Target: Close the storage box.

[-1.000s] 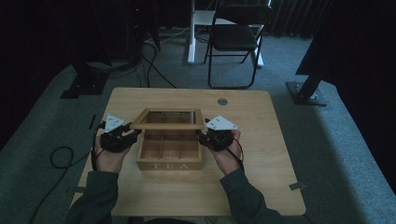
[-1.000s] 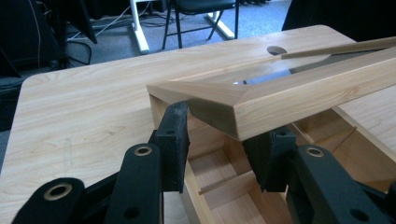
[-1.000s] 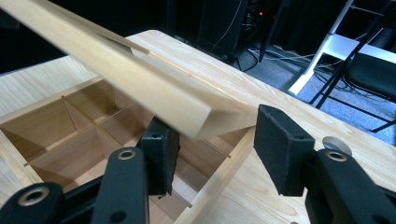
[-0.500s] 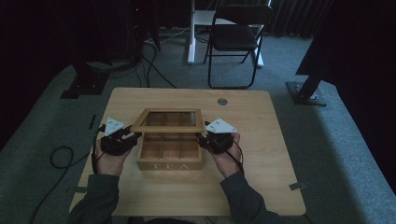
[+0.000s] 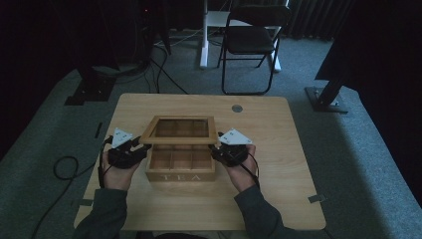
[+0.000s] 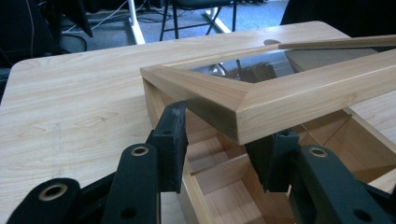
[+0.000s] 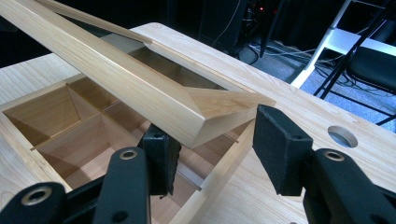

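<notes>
Two lid (image 5: 178,129) corners — undersides hidden — between fingers (image 6: 170,140).

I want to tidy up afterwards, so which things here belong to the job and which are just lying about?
In the job:
tea box
its glass lid, raised
left claw
right claw

Lying about:
folding chair
floor cables
table only carries the box

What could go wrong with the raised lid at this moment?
The glass-paned wooden lid hangs tilted above the wooden tea box. The left gripper, whose fingers have just been opening, and the right gripper bracket its front corners loosely; it might slip and slam shut.
</notes>
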`<state>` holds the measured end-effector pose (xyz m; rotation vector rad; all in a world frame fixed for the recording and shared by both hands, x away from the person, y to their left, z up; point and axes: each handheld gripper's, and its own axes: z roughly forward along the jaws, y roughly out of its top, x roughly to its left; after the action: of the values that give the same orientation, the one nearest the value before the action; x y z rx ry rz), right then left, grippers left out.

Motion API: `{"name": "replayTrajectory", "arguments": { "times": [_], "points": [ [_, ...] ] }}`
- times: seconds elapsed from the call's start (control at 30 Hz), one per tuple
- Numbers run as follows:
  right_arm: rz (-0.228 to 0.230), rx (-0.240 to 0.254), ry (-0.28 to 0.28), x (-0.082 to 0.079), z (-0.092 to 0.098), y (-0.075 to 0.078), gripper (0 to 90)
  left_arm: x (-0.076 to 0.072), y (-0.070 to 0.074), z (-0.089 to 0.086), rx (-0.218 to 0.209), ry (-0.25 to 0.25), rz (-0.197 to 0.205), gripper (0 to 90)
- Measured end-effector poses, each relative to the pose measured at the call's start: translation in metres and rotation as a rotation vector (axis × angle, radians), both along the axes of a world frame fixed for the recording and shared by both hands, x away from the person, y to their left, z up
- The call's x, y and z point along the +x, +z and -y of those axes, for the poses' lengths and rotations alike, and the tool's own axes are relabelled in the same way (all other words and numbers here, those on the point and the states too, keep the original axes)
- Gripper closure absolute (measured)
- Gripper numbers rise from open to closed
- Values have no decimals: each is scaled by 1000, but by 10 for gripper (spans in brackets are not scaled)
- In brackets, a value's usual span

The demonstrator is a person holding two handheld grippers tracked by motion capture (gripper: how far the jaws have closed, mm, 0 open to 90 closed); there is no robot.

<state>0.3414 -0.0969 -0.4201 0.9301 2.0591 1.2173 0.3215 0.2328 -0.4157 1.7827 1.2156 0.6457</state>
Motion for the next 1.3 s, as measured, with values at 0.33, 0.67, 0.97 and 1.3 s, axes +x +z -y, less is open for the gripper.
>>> {"name": "replayTrajectory", "arguments": {
  "times": [0.33,0.67,0.97,1.3],
  "points": [
    [-6,2,-2,-3,0,-5,510,-5,-4,-1,6,-11,-1,577],
    [-10,1,-1,-5,0,-7,510,-8,-5,0,6,-13,4,574],
    [-14,6,-1,-8,2,-9,511,-11,-7,0,3,-15,2,570],
    [-15,17,-2,-12,3,-12,513,-15,-9,0,3,-13,0,567]
  ]
}}
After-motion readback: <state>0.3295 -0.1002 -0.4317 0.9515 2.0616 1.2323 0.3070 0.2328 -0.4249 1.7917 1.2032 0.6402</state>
